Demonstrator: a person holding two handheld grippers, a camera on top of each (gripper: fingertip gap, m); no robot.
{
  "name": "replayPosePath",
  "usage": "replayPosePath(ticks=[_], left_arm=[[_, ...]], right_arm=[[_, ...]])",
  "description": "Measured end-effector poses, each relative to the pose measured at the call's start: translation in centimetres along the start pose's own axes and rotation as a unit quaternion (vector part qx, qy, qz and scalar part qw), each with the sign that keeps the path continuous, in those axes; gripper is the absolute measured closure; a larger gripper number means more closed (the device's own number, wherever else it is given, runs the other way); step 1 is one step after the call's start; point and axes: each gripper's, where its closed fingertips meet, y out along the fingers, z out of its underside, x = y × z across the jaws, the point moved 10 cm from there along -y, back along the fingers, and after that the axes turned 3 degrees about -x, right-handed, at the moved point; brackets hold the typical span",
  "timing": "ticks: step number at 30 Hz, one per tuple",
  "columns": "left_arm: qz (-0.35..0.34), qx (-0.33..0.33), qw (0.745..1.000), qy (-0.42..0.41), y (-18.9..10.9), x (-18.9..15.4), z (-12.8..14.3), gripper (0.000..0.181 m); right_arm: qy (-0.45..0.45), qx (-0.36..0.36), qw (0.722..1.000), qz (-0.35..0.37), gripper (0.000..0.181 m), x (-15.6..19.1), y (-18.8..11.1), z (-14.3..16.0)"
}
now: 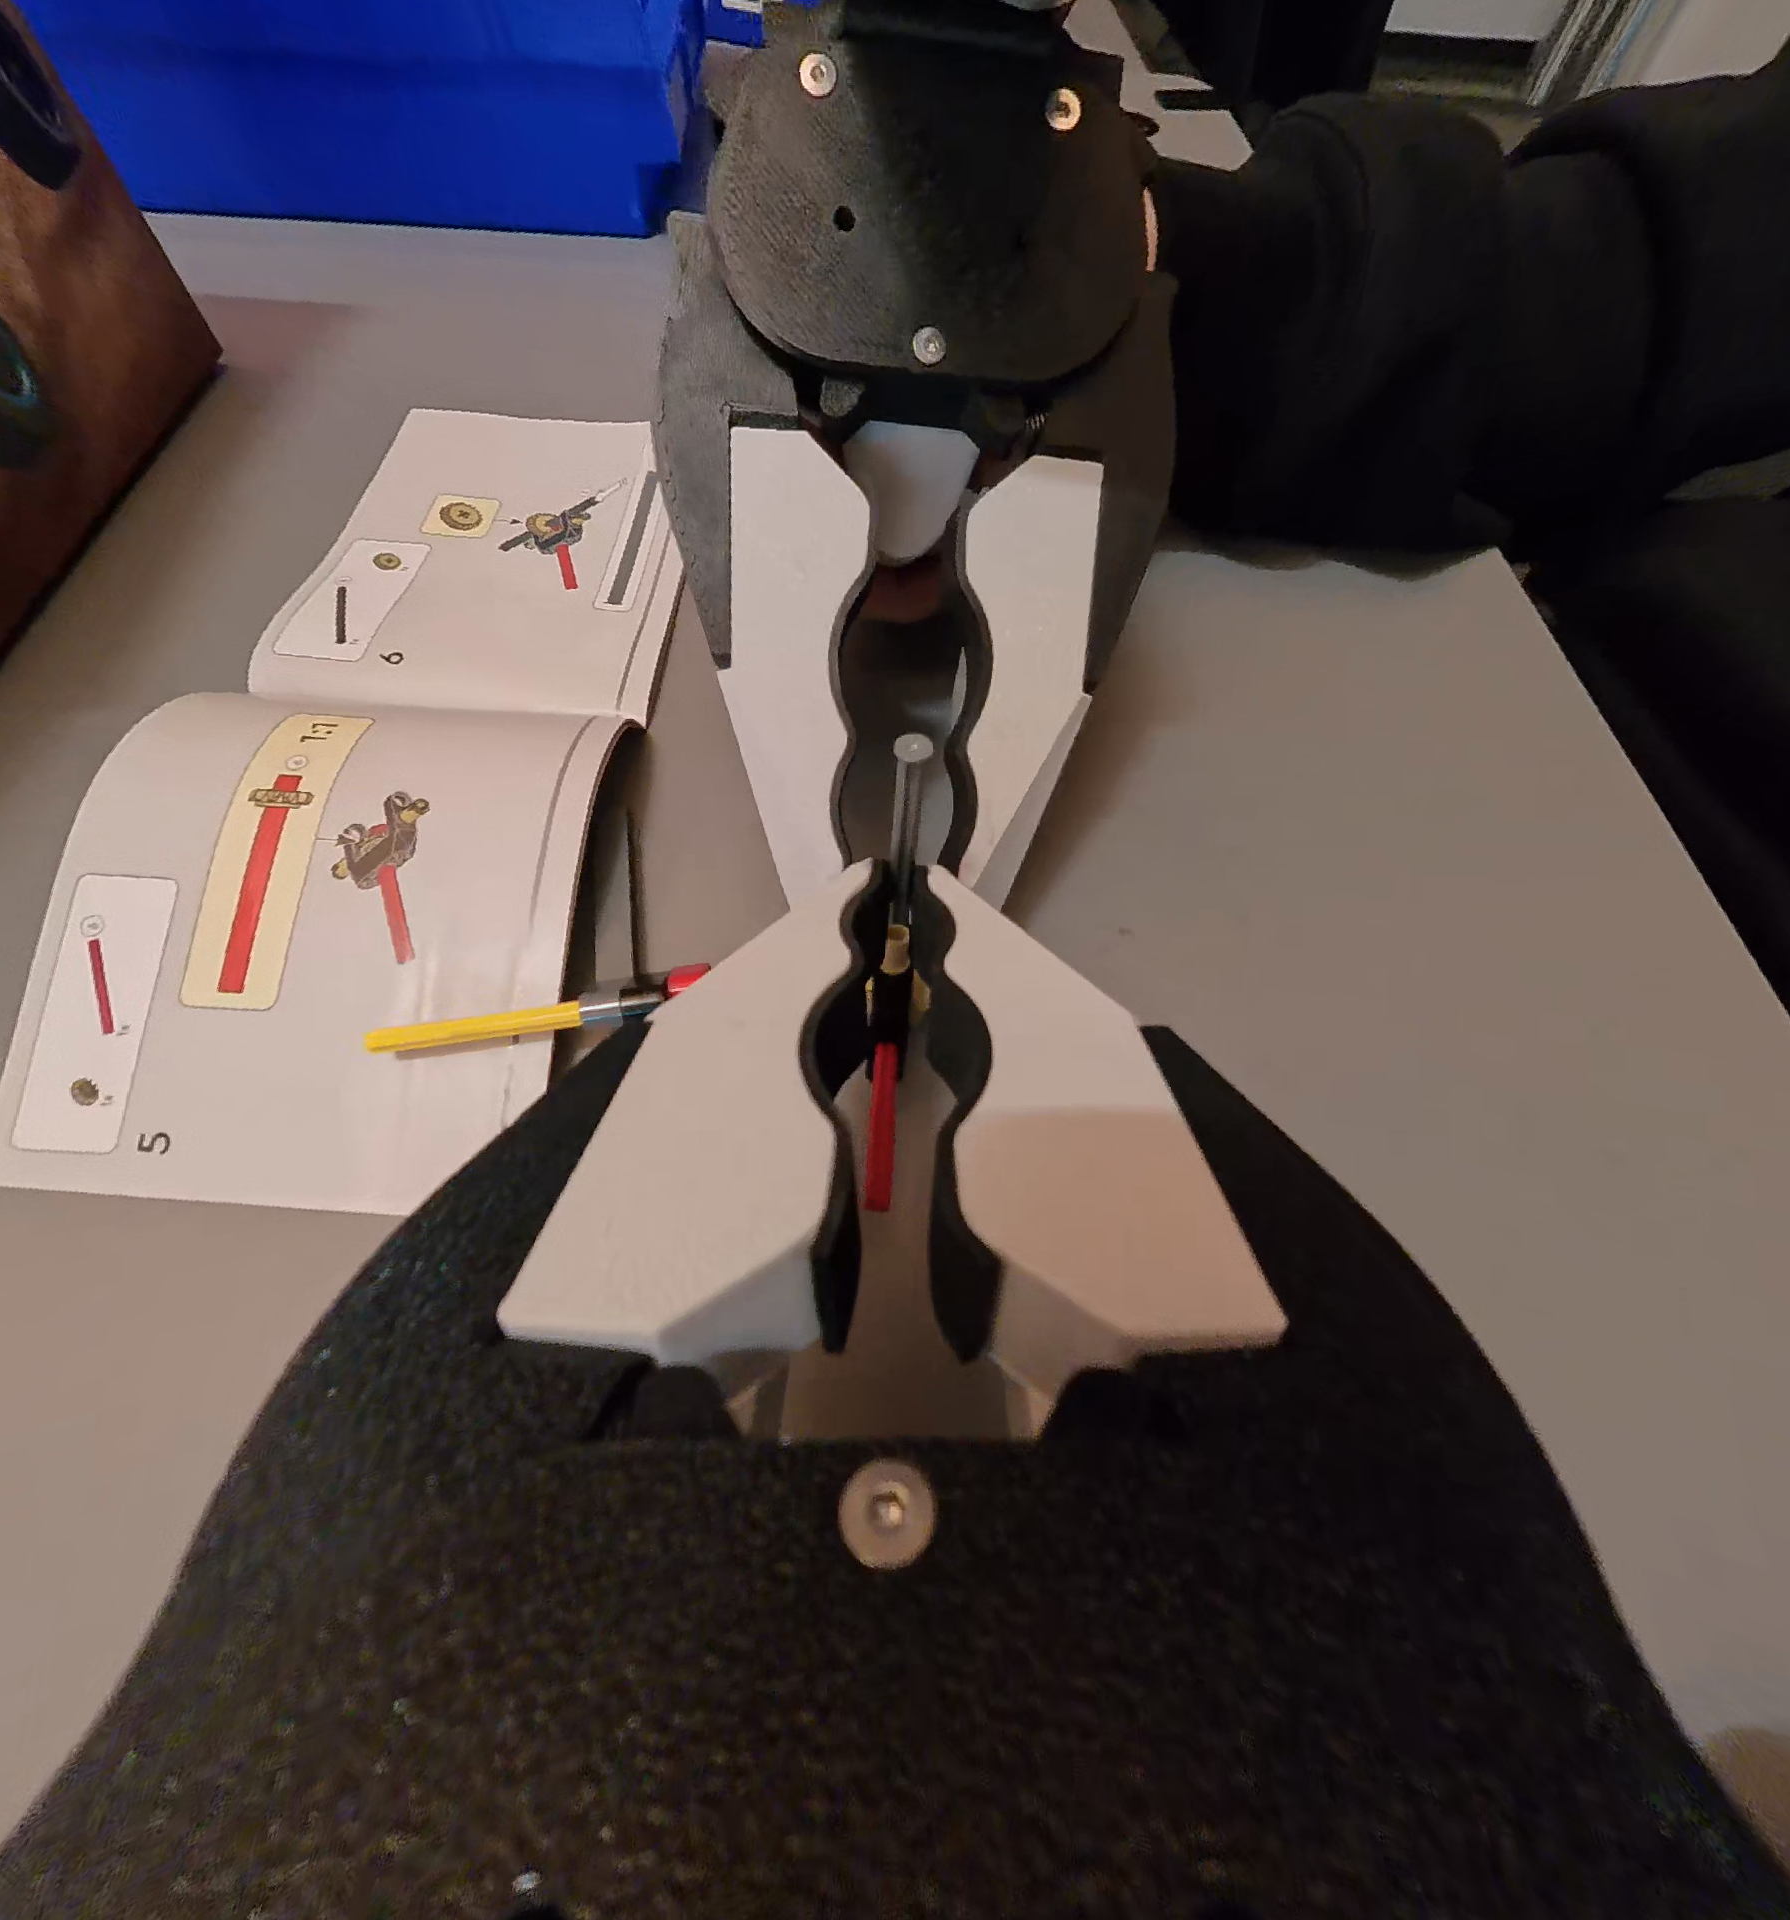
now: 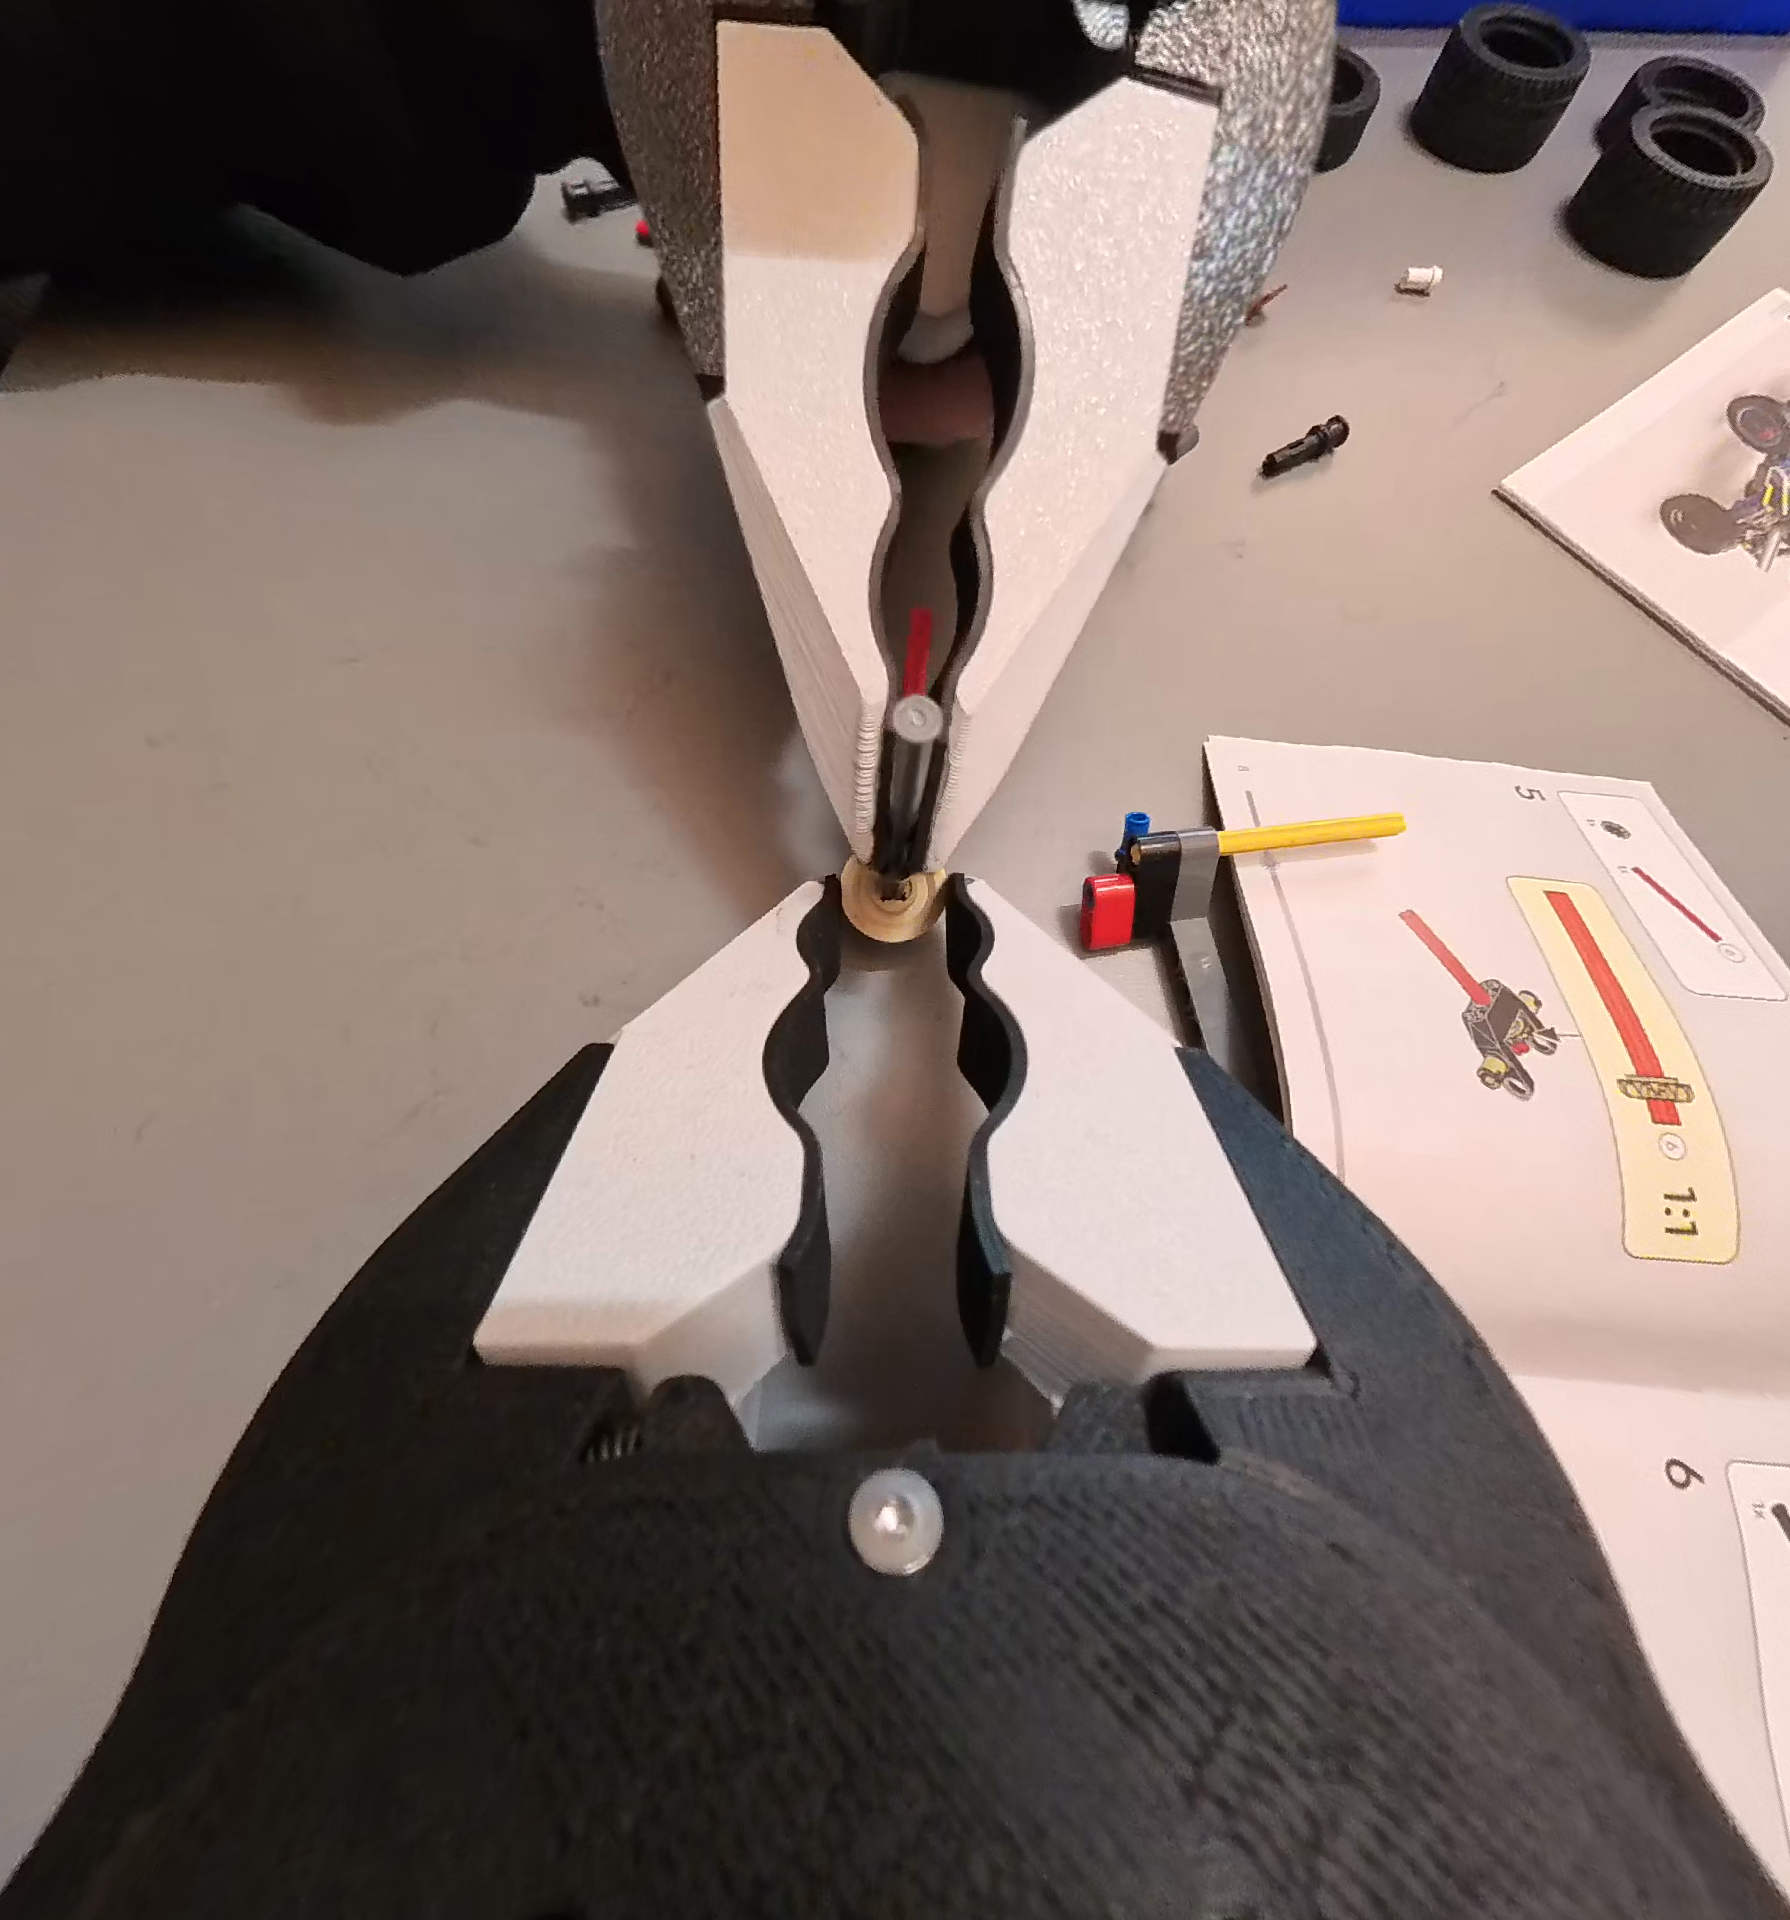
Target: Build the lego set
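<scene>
My left gripper (image 1: 896,883) is shut on a small lego assembly (image 1: 893,982) with tan parts and a red axle (image 1: 880,1132) that lies back between its fingers. A thin black axle with a grey end (image 1: 912,750) sticks up from the assembly. My right gripper (image 2: 893,883) faces the left one tip to tip and is shut on a tan gear (image 2: 891,909) at the foot of that black axle (image 2: 912,774). The left gripper (image 2: 896,842) shows opposite in the right wrist view, the right gripper (image 1: 901,857) opposite in the left wrist view.
An open instruction booklet (image 1: 351,935) (image 2: 1493,1039) lies on the grey table (image 1: 1390,935). On its edge lies a yellow axle with grey, black and red parts (image 2: 1306,831). Black tyres (image 2: 1660,187), a black pin (image 2: 1306,447) and a second booklet (image 2: 1753,499) lie beyond. Blue bins (image 1: 351,104) stand behind. The tips of both grippers are at nearly the same place.
</scene>
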Motion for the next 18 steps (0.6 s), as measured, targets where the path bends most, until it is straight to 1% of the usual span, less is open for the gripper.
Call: replayPosePath(ticks=[5, 11, 18], left_arm=[[0.006, 0.001, 1.0, 0.005, -0.02, 0.28, 0.02, 0.18], [0.011, -0.004, 1.0, -0.017, -0.49, 0.18, 0.3, 0.179], [-0.018, 0.02, 1.0, -0.006, -0.57, 0.08, 0.56, 0.178]], right_arm=[[0.0, 0.001, 1.0, 0.002, 0.162, -0.02, 0.04, -0.03], [-0.003, -0.002, 1.0, 0.003, 0.162, 0.0, 0.11, -0.12], [0.0, -0.003, 1.0, 0.006, 0.162, -0.07, 0.08, -0.12]])
